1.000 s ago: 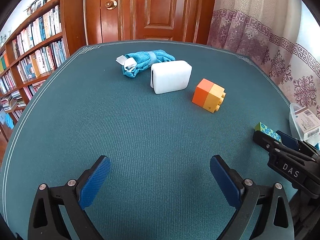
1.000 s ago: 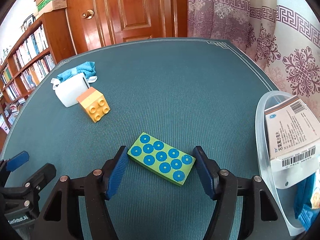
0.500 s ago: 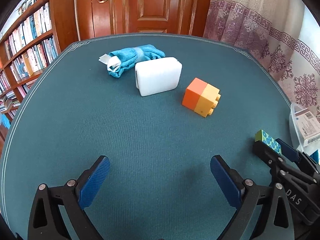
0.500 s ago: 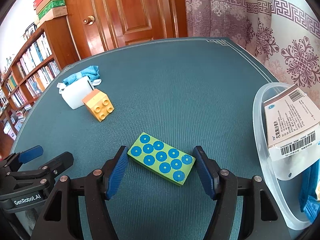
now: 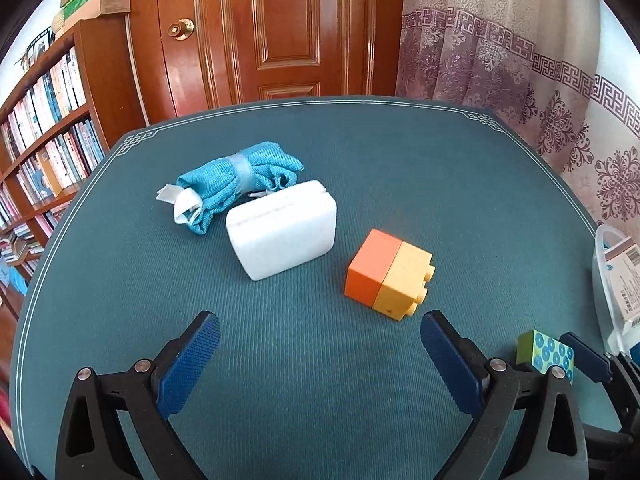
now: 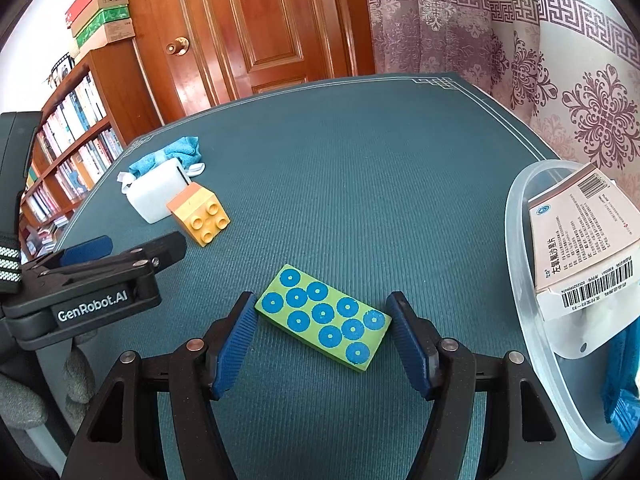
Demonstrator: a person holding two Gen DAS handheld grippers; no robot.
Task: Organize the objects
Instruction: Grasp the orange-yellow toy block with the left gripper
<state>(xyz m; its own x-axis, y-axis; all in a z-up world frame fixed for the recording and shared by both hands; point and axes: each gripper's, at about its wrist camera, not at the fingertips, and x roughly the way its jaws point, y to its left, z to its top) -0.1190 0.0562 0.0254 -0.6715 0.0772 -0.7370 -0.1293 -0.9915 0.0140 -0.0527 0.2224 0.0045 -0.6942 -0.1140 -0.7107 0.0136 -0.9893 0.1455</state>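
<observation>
A green block with blue dots [image 6: 324,316] lies on the teal table [image 6: 360,160], and my right gripper [image 6: 322,308] is shut on its two short ends. The same block [image 5: 545,354] shows at the lower right of the left wrist view. My left gripper [image 5: 320,320] hovers open with nothing between its fingers, just short of an orange and yellow toy brick [image 5: 388,274]. Behind the brick sit a white box [image 5: 282,232] and a rolled blue cloth [image 5: 236,178] with a white tag.
A clear plastic tub [image 6: 520,240] stands at the table's right edge, holding a medicine carton [image 6: 580,248] and a blue packet [image 6: 624,380]. A bookshelf [image 5: 48,140], a wooden door [image 5: 272,28] and a curtain [image 5: 520,80] lie beyond the table.
My left gripper has moved forward toward the white box and the toy brick, which now look larger and nearer. The right gripper has stayed on the green block.
</observation>
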